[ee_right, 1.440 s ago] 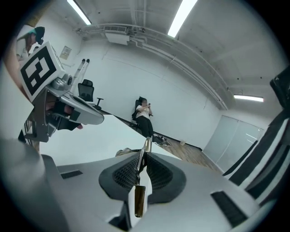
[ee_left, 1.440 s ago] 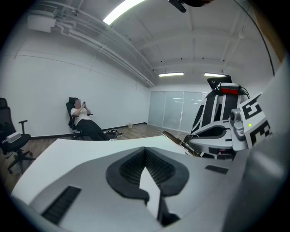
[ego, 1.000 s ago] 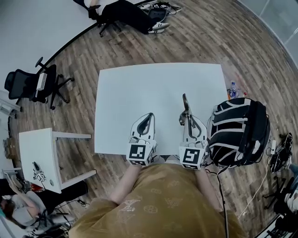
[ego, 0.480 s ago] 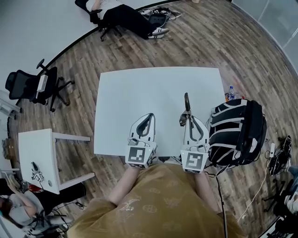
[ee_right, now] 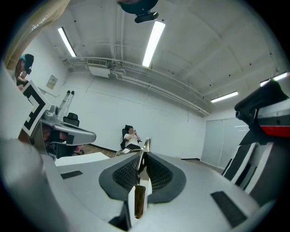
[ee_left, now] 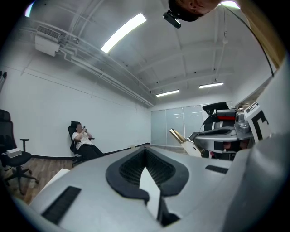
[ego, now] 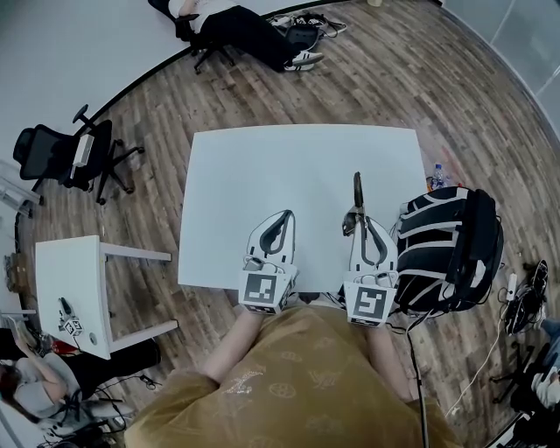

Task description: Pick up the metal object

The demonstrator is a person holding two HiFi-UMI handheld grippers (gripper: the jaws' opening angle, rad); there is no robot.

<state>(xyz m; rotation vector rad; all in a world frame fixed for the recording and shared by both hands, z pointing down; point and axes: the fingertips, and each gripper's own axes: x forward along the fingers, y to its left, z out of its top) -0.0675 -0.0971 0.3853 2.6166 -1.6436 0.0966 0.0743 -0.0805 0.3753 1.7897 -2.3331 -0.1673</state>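
My right gripper (ego: 361,220) hovers over the front right part of the white table (ego: 262,166), shut on the metal object (ego: 357,194). That object is a slim metal utensil with a brown handle (ee_right: 140,199), and it sticks out forward past the jaws. In the right gripper view the blade runs up between the pads (ee_right: 156,174). My left gripper (ego: 284,215) is beside it near the table's front edge, shut with nothing in it. From the left gripper view the utensil's tip (ee_left: 178,135) shows at the right.
A black backpack with white stripes (ego: 451,245) stands at the table's right edge, with a water bottle (ego: 437,178) behind it. A small white table (ego: 74,280) and an office chair (ego: 66,153) are at the left. A seated person (ego: 236,22) is far back.
The right gripper has drifted slightly right with the utensil still in it, and the utensil now points straighter ahead. The left gripper has hardly moved.
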